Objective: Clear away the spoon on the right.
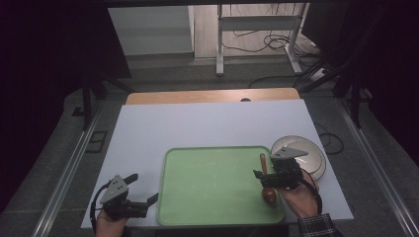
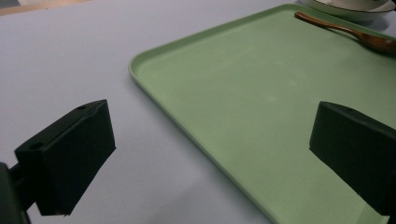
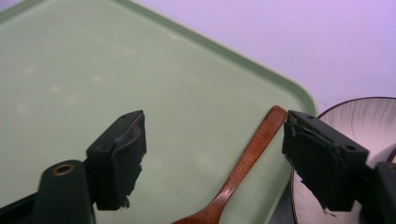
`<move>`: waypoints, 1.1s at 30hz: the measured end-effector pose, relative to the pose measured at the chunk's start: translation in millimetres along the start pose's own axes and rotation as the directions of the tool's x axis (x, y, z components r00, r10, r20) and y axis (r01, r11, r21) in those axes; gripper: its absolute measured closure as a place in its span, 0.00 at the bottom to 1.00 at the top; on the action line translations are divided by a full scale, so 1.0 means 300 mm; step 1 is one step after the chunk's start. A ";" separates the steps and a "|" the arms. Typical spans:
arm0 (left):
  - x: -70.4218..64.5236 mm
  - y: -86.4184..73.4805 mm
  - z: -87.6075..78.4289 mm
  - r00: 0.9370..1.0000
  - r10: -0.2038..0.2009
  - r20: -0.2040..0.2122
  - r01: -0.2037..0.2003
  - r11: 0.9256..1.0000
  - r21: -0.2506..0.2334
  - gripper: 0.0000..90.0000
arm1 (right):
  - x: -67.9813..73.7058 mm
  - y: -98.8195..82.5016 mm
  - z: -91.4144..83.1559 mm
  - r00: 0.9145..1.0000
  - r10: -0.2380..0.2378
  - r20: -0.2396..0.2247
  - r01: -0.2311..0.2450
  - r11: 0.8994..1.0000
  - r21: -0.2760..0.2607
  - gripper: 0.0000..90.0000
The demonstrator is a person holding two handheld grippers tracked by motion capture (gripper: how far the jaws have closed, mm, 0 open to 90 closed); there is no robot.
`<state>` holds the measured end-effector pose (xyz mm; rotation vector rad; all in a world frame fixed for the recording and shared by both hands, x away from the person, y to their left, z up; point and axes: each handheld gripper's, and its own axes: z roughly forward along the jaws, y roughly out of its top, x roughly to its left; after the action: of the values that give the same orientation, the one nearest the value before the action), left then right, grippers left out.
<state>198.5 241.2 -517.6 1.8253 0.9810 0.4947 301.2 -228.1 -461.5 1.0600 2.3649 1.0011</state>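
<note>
A green tray (image 1: pixel 212 182) lies at the near middle of the white table. A brown wooden spoon (image 1: pixel 264 163) rests along the tray's right side, its bowl end toward me. My right gripper (image 1: pixel 267 168) hovers open just above the spoon. In the right gripper view the spoon handle (image 3: pixel 247 158) runs up between the spread jaws of that gripper (image 3: pixel 219 158), nearer the right one, and nothing touches it. My left gripper (image 1: pixel 143 187) stands open over the table, left of the tray. In the left gripper view that gripper (image 2: pixel 208 154) straddles the tray's rim (image 2: pixel 140 65), and the spoon (image 2: pixel 345 32) lies far off.
A white bowl (image 1: pixel 304 153) sits on the table just right of the tray's far right corner, close behind my right gripper, and it shows as a dark-rimmed bowl (image 3: pixel 364 116) in the right gripper view. The white table top (image 1: pixel 207 123) stretches away beyond the tray.
</note>
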 end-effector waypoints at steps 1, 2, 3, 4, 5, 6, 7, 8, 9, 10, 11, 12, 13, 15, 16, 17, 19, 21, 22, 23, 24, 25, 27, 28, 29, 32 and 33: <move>0.000 0.000 0.000 1.000 0.000 0.000 0.000 1.000 0.000 0.00 | -0.001 -0.003 -0.002 1.000 0.000 -0.001 0.000 1.000 0.001 0.21; 0.000 0.000 0.000 1.000 -0.001 0.000 0.001 1.000 0.000 0.00 | -0.002 -0.005 -0.003 1.000 0.000 -0.003 0.000 1.000 0.000 0.20; 0.000 0.000 0.000 1.000 0.000 0.000 0.000 1.000 0.000 0.00 | -0.002 -0.007 -0.005 1.000 0.002 -0.004 -0.002 1.000 -0.001 0.18; 0.000 0.000 0.000 1.000 0.000 0.000 0.000 1.000 0.000 0.00 | -0.003 -0.010 -0.007 1.000 0.002 -0.010 -0.002 1.000 -0.005 0.16; 0.000 0.000 0.000 1.000 0.000 0.000 0.000 1.000 0.000 0.00 | -0.003 -0.012 -0.008 1.000 0.003 -0.013 -0.003 1.000 -0.010 0.14; 0.000 0.000 0.000 1.000 0.000 0.000 0.000 1.000 0.000 0.00 | -0.004 -0.015 -0.010 1.000 0.004 -0.017 -0.004 1.000 -0.012 0.13; 0.001 0.000 0.000 1.000 -0.001 0.000 0.001 1.000 0.000 0.00 | -0.003 -0.016 -0.011 1.000 0.003 -0.019 -0.003 1.000 -0.011 0.12; 0.001 0.000 0.000 1.000 -0.001 0.000 0.001 1.000 -0.001 0.00 | -0.004 -0.019 -0.014 1.000 -0.003 -0.021 0.002 1.000 -0.014 0.11; 0.001 0.000 0.000 1.000 -0.001 0.000 0.001 1.000 -0.001 0.00 | -0.003 -0.020 -0.016 1.000 -0.003 -0.021 0.003 1.000 -0.016 0.10; 0.001 0.000 0.000 1.000 -0.002 0.000 0.002 1.000 -0.001 0.00 | -0.003 -0.022 -0.019 1.000 -0.005 -0.019 0.004 1.000 -0.018 0.10; 0.001 0.000 0.000 1.000 -0.001 0.000 0.001 1.000 0.000 0.00 | -0.003 -0.023 -0.021 1.000 -0.006 -0.018 0.006 1.000 -0.020 0.09; 0.001 0.000 0.000 1.000 -0.001 0.000 0.001 1.000 0.000 0.00 | -0.004 -0.026 -0.026 1.000 -0.008 -0.018 0.007 1.000 -0.022 0.08; 0.001 -0.001 -0.001 1.000 -0.002 0.000 0.002 1.000 -0.001 0.00 | -0.004 -0.028 -0.028 1.000 -0.006 -0.018 0.006 1.000 -0.023 0.08; 0.001 -0.001 -0.001 1.000 -0.002 0.000 0.002 1.000 -0.001 0.00 | -0.005 -0.033 -0.036 1.000 -0.001 -0.019 0.001 1.000 -0.026 0.07; 0.001 -0.001 -0.001 1.000 -0.003 0.000 0.003 1.000 -0.001 0.00 | -0.007 -0.036 -0.041 1.000 0.000 -0.021 0.000 1.000 -0.024 0.07; 0.001 -0.001 -0.001 1.000 -0.004 0.000 0.004 1.000 -0.002 0.00 | -0.008 -0.040 -0.044 1.000 0.001 -0.021 -0.001 1.000 -0.026 0.06; 0.001 -0.001 -0.001 1.000 -0.004 0.000 0.004 1.000 -0.002 0.00 | -0.009 -0.046 -0.051 1.000 0.004 -0.020 -0.004 1.000 -0.029 0.06; 0.001 -0.001 -0.001 1.000 -0.004 0.000 0.004 1.000 -0.002 0.00 | -0.011 -0.052 -0.058 1.000 0.005 -0.021 -0.006 0.999 -0.032 0.05; 0.001 -0.001 -0.001 1.000 -0.003 0.000 0.003 1.000 -0.002 0.00 | -0.011 -0.055 -0.064 1.000 0.008 -0.020 -0.009 0.999 -0.036 0.05; 0.001 -0.001 -0.001 1.000 -0.004 0.000 0.004 1.000 -0.002 0.00 | -0.012 -0.058 -0.068 1.000 0.006 -0.018 -0.007 0.999 -0.039 0.05; 0.002 -0.001 -0.001 1.000 -0.004 0.000 0.004 1.000 -0.002 0.00 | -0.013 -0.061 -0.074 1.000 0.005 -0.017 -0.006 0.999 -0.043 0.05; 0.002 -0.001 -0.001 1.000 -0.005 0.000 0.005 1.000 -0.002 0.00 | -0.014 -0.064 -0.078 1.000 0.007 -0.017 -0.008 0.999 -0.046 0.04; 0.003 -0.002 -0.001 1.000 -0.006 -0.001 0.006 1.000 -0.003 0.00 | -0.016 -0.071 -0.087 1.000 0.006 -0.010 -0.006 0.999 -0.049 0.04; 0.003 -0.002 -0.001 1.000 -0.005 -0.002 0.005 1.000 -0.003 0.00 | -0.018 -0.076 -0.092 1.000 0.007 -0.008 -0.008 0.999 -0.053 0.04; 0.003 -0.002 -0.001 1.000 -0.005 -0.002 0.005 1.000 -0.004 0.00 | -0.019 -0.079 -0.095 1.000 0.006 -0.008 -0.007 0.998 -0.056 0.04; 0.004 -0.002 -0.002 1.000 -0.006 -0.002 0.006 1.000 -0.004 0.00 | -0.022 -0.088 -0.108 1.000 0.001 0.004 -0.001 0.998 -0.061 0.04; 0.003 -0.002 -0.002 1.000 -0.008 -0.002 0.008 1.000 -0.004 0.00 | -0.022 -0.090 -0.112 1.000 0.004 0.006 -0.003 0.998 -0.065 0.04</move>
<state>198.5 242.4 -518.0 1.8171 0.9869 0.4932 272.9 -261.1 -457.9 1.0422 2.3106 1.0670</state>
